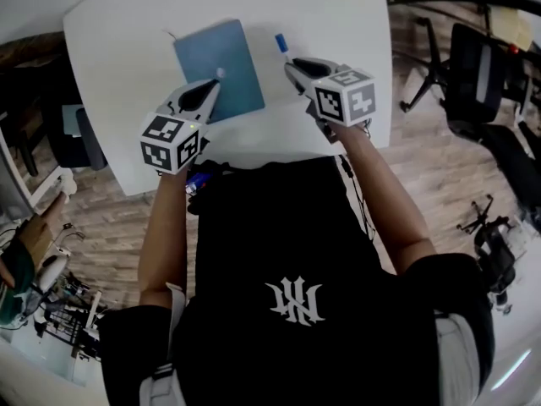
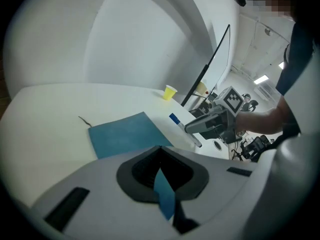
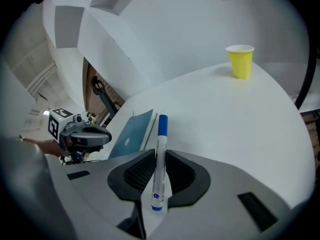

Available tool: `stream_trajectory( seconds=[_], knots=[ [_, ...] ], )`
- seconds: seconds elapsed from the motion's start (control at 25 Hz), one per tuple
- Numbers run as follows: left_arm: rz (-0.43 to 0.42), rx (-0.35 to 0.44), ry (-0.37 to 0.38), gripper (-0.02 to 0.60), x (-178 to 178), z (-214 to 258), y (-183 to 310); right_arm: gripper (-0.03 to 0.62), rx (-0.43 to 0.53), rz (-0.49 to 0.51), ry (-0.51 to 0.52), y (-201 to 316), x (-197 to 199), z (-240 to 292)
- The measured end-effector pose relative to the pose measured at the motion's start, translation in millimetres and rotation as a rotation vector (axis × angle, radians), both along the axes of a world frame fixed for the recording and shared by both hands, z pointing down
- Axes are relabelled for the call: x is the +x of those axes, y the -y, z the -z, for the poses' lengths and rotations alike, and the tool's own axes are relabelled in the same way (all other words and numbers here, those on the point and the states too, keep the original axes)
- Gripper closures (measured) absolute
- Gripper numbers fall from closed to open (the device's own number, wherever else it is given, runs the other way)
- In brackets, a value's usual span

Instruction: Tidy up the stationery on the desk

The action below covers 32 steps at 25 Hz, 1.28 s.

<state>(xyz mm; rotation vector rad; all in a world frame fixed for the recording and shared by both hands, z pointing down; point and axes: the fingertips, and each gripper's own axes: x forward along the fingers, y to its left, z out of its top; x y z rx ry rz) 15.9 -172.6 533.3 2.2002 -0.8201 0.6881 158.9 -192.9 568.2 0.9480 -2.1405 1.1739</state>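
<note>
Marker [image 3: 159, 159] clamped in right hand-held gripper [image 1: 294, 64]; left hand-held gripper [image 1: 217, 78] pinches notebook [image 1: 230, 51] on desk [image 1: 122, 74].

- left gripper [image 1: 213, 85] tilts down, jaws pinched on the edge of a flat blue notebook [image 1: 226, 53]
- right gripper [image 1: 292, 68] is angled down too, clamped on a white marker with a blue cap [image 3: 159, 164]
- both bare forearms [image 1: 385, 184] reach forward, grippers apart

The head view looks steeply down from above the person onto the white desk [image 1: 110, 57]. Each gripper view sits close behind its own jaws, looking low across that desk. All three share the blue notebook [image 1: 218, 66].
</note>
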Motion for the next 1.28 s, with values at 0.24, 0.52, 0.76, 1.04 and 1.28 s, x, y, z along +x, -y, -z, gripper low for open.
stream_trajectory(
  seconds=[0.24, 0.52, 0.76, 1.04, 1.28],
  knots=[
    [0.086, 0.001, 0.020, 0.578, -43, -10, 9, 0.503, -0.047, -0.005, 0.024, 5, -30, -12],
    [0.126, -0.015, 0.015, 0.578, -65, -21, 7, 0.503, -0.121, -0.078, 0.071, 4, -54, -19],
    [0.113, -0.028, 0.020, 0.578, -69, -28, 1, 0.502, -0.131, -0.070, 0.055, 0, -60, -23],
    [0.113, -0.053, 0.011, 0.578, -70, -36, -4, 0.502, -0.136, -0.082, 0.044, 1, -59, -25],
    [0.104, -0.066, 0.006, 0.577, -65, -39, -6, 0.502, -0.132, -0.070, 0.052, 0, -58, -23]
  ],
)
